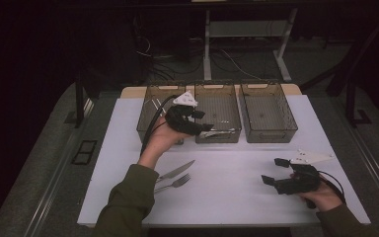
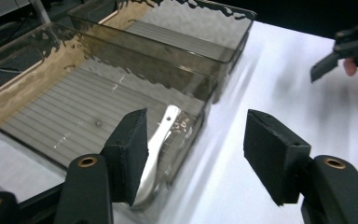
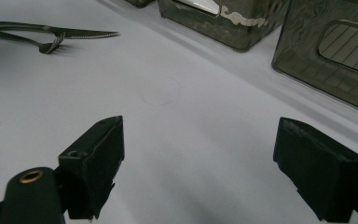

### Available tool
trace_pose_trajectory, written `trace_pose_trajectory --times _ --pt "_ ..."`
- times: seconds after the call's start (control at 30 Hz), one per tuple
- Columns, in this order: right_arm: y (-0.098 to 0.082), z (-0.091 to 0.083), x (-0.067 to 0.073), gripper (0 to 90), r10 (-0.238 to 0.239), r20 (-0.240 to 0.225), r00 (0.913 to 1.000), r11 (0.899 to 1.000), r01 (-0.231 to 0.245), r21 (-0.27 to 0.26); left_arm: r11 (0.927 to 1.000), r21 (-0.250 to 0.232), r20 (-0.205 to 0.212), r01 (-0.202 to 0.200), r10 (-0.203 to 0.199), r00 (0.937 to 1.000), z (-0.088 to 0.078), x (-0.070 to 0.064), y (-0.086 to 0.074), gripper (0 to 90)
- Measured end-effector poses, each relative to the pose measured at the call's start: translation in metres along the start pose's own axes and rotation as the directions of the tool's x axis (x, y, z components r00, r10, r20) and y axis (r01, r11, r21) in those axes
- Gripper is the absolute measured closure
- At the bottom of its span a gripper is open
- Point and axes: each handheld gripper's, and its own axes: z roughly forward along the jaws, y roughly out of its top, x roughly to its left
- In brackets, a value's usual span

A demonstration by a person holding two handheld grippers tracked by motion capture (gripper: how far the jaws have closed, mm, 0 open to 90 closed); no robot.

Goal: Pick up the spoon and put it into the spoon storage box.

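My left gripper (image 1: 203, 127) hovers over the front edge of the middle bin (image 1: 238, 114), open, with nothing between its pads. In the left gripper view the gripper (image 2: 196, 154) looks down on a silver utensil (image 2: 161, 149) lying inside that bin (image 2: 135, 70), against its front wall. My right gripper (image 1: 271, 171) rests low at the table's front right, open and empty. In the right gripper view the gripper (image 3: 214, 172) faces bare white table. A knife (image 1: 176, 171) and a fork (image 1: 175, 183) lie side by side at the front left, next to the left sleeve.
Three smoky clear bins stand in a row at the back: the left bin (image 1: 143, 121) holds pale utensils, the right bin (image 1: 271, 134) looks bare inside. The knife (image 3: 79, 33) and fork (image 3: 25, 42) sit far off to the right gripper's left.
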Motion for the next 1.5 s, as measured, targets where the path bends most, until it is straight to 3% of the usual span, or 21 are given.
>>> trace_pose_trajectory --times 0.2,0.57,0.83,1.17,1.5 --pt "0.0 0.0 0.0 16.1 0.001 0.0 1.0 1.0 -0.001 0.0 0.9999 0.001 0.0 -0.012 0.012 0.9999 -0.011 -0.011 -0.016 35.2" --pt "0.0 0.001 0.0 16.1 0.003 0.009 1.0 1.0 -0.003 0.004 0.9998 -0.007 -0.025 0.016 -0.017 0.9996 -0.035 -0.028 -0.055 34.6" --pt "0.0 0.0 0.0 16.1 0.002 0.009 1.0 1.0 -0.002 0.002 0.9997 0.014 -0.048 0.019 -0.019 0.9987 -0.055 -0.041 -0.082 35.2" --pt "-0.001 0.0 0.0 16.1 0.004 0.012 0.9999 1.0 -0.004 0.002 0.9994 0.023 -0.062 0.026 -0.025 0.9978 -0.08 -0.054 -0.116 41.3" --pt "-0.001 -0.001 0.0 16.1 0.002 0.014 0.9999 1.0 -0.002 -0.001 0.9969 0.059 -0.052 0.053 -0.05 0.9974 -0.09 -0.061 -0.145 50.0"
